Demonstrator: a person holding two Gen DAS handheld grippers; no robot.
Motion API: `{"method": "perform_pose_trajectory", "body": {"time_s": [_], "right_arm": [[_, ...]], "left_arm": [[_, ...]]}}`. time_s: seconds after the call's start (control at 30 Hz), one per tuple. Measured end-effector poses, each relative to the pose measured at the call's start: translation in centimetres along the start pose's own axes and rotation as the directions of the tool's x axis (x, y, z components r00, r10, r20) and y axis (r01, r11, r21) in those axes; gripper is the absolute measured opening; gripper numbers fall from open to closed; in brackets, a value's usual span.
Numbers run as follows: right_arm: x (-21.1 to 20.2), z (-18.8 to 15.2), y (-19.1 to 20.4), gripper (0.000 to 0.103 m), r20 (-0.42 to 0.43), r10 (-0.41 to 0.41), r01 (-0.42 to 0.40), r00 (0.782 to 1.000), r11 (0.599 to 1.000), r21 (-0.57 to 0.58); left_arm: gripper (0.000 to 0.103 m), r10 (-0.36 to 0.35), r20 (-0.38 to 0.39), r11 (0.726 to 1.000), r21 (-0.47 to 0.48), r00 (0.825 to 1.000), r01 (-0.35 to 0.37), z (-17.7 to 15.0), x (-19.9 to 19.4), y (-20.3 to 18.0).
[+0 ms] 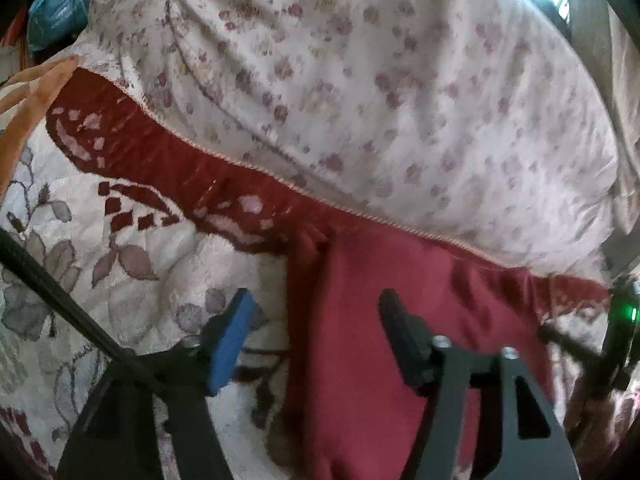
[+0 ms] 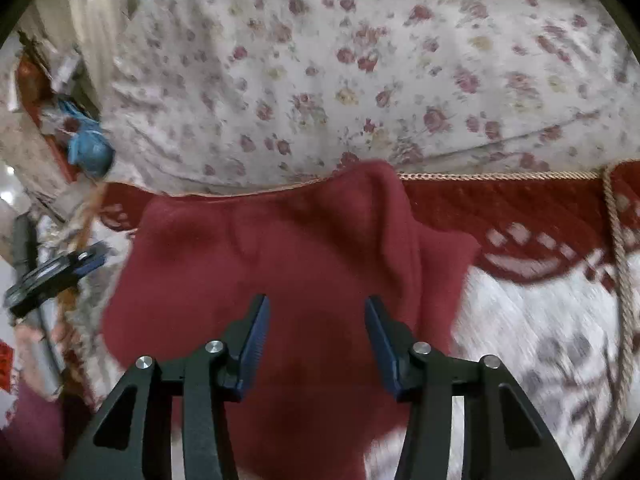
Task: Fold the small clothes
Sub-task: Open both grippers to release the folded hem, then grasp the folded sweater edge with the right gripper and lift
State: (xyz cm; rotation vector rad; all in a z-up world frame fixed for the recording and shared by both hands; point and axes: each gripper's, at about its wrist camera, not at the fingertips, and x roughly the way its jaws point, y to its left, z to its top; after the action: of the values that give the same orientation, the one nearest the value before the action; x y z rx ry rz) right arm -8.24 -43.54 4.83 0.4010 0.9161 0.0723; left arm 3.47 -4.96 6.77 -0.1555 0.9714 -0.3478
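A small dark red garment [image 1: 400,320] lies flat on a patterned blanket; it also shows in the right wrist view [image 2: 280,260], with a raised fold near its top right. My left gripper [image 1: 316,316] is open and empty, straddling the garment's left edge from above. My right gripper [image 2: 316,320] is open and empty, hovering over the middle of the garment. The left gripper's tip shows at the left edge of the right wrist view [image 2: 56,276]. The right gripper's body with a green light shows at the right edge of the left wrist view [image 1: 624,320].
The cream blanket [image 1: 120,280] has grey leaves and a dark red border [image 1: 160,152] with braided trim. A floral pillow [image 1: 360,80] lies just behind the garment. A blue bag [image 1: 56,4] sits at the far left. A cord [image 2: 624,280] crosses the blanket at right.
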Motion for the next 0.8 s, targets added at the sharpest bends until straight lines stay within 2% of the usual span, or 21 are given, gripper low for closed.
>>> {"method": "perform_pose_trajectory", "body": {"time_s": [0.07, 0.1, 0.17, 0.27, 0.37, 0.4, 0.5, 0.6, 0.67, 0.7, 0.77, 0.8], "right_arm": [[2.5, 1.5, -0.4, 0.053, -0.001, -0.071, 0.071, 0.997, 0.997, 0.034], [4.1, 2.3, -0.8, 0.053, -0.015, -0.146, 0.147, 0.989, 0.988, 0.046], [6.3, 3.1, -1.7, 0.053, -0.03, -0.207, 0.208, 0.978, 0.976, 0.059], [6.3, 3.3, -1.5, 0.053, -0.032, -0.211, 0.213, 0.977, 0.975, 0.058], [2.8, 2.4, -0.8, 0.056, 0.019, -0.161, 0.16, 0.987, 0.986, 0.045], [1.1, 1.6, -0.8, 0.06, 0.035, -0.144, 0.143, 0.989, 0.989, 0.045], [-3.0, -1.2, -1.1, 0.061, 0.051, -0.11, 0.107, 0.993, 0.993, 0.052], [-4.9, -4.7, -1.2, 0.061, 0.002, -0.09, 0.09, 0.996, 0.995, 0.036], [-4.5, -6.4, -0.6, 0.061, -0.039, -0.085, 0.086, 0.996, 0.996, 0.012], [-4.0, -7.3, -0.4, 0.059, -0.064, -0.084, 0.084, 0.994, 0.996, -0.001], [-3.1, -8.5, -0.5, 0.041, -0.082, -0.077, 0.077, 0.994, 0.997, -0.006], [-2.6, -8.9, -0.6, 0.024, -0.087, -0.055, 0.055, 0.995, 0.999, -0.003]], "left_arm": [[0.068, 0.029, -0.039, 1.0, 0.012, 0.999, -0.028, -0.4, 1.2, 0.0], [0.068, 0.054, -0.075, 0.998, 0.024, 0.996, -0.053, -0.6, 2.4, -0.1], [0.068, 0.101, -0.119, 0.994, 0.049, 0.988, -0.096, -1.0, 3.8, -0.1], [0.068, 0.117, -0.115, 0.991, 0.072, 0.986, -0.109, -1.2, 3.8, -0.2], [0.069, 0.106, -0.089, 0.99, 0.1, 0.99, -0.097, -1.3, 2.3, -0.4], [0.071, 0.087, -0.082, 0.99, 0.114, 0.993, -0.078, -1.6, 1.4, -0.4], [0.077, 0.019, -0.083, 0.99, 0.139, 0.996, -0.007, -2.6, -0.6, -0.5], [0.077, -0.059, -0.107, 0.982, 0.17, 0.992, 0.077, -4.0, -2.4, -0.3], [0.077, -0.076, -0.127, 0.979, 0.179, 0.989, 0.098, -4.5, -2.9, 0.0], [0.077, -0.085, -0.136, 0.977, 0.184, 0.987, 0.11, -4.9, -3.2, 0.2], [0.077, -0.109, -0.16, 0.975, 0.177, 0.981, 0.137, -5.7, -3.6, 1.2], [0.077, -0.118, -0.171, 0.974, 0.17, 0.978, 0.147, -5.9, -3.6, 1.5]]}}
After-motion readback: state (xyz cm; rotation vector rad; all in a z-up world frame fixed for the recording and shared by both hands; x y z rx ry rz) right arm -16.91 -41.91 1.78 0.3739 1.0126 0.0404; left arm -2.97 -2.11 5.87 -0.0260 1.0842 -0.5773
